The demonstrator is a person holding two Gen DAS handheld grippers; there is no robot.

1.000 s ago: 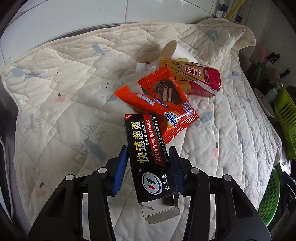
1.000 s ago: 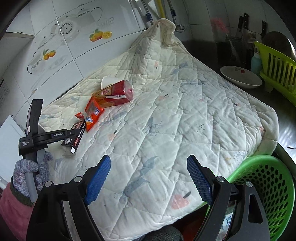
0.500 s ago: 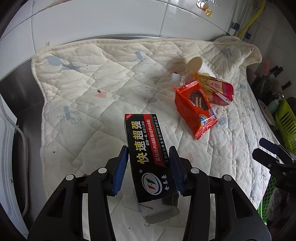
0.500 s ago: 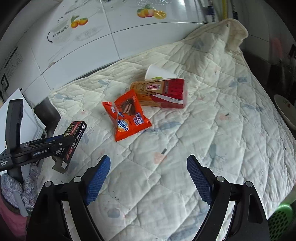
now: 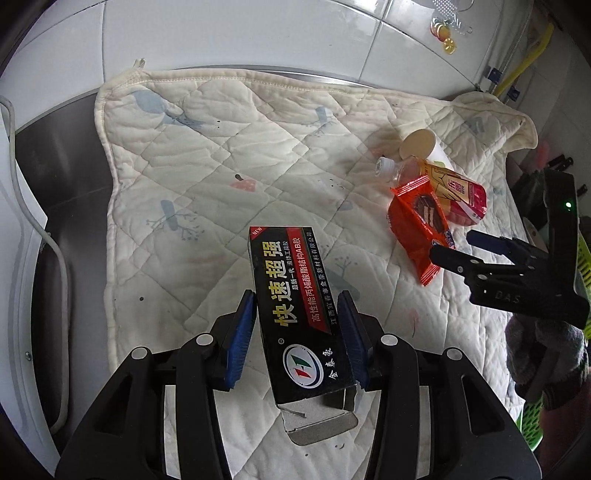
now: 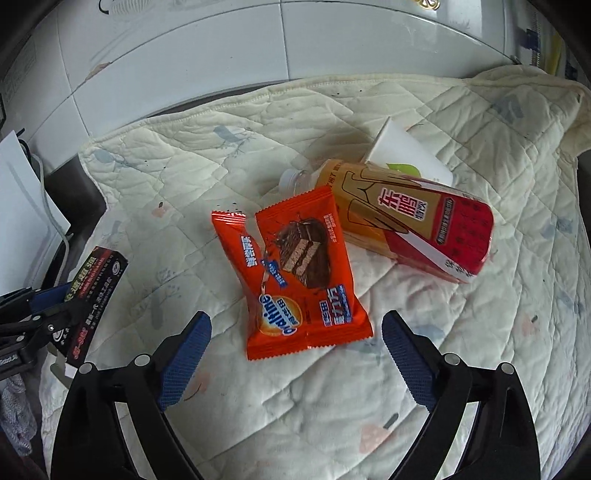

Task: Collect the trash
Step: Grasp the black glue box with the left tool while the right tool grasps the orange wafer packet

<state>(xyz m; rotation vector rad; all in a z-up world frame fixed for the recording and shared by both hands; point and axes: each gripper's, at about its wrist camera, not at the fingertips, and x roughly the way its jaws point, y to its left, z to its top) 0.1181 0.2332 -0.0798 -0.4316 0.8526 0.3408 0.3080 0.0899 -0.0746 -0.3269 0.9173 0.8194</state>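
Note:
My left gripper (image 5: pixel 295 306) is shut on a black glue box (image 5: pixel 295 302) with Chinese lettering and holds it above the quilt's left part; the box also shows in the right wrist view (image 6: pixel 92 288). My right gripper (image 6: pixel 295 332) is open, its jaws on either side of the near end of an orange Ovaltine snack wrapper (image 6: pixel 295 273) lying on the quilt. Behind the wrapper lie a red-and-gold labelled plastic bottle (image 6: pixel 413 221) and a white paper cup (image 6: pixel 402 151). The left wrist view shows the wrapper (image 5: pixel 421 225), bottle (image 5: pixel 450 188), cup (image 5: pixel 421 146) and right gripper (image 5: pixel 458 247).
A cream quilted cloth (image 5: pixel 229 155) covers the counter, with a white tiled wall (image 5: pixel 221 33) behind. A grey cable (image 5: pixel 55 251) runs along the left edge. A green basket (image 5: pixel 532 417) shows at the far right.
My left gripper has pulled back and left with the glue box, away from the pile. My right gripper has moved in close to the orange wrapper, still open.

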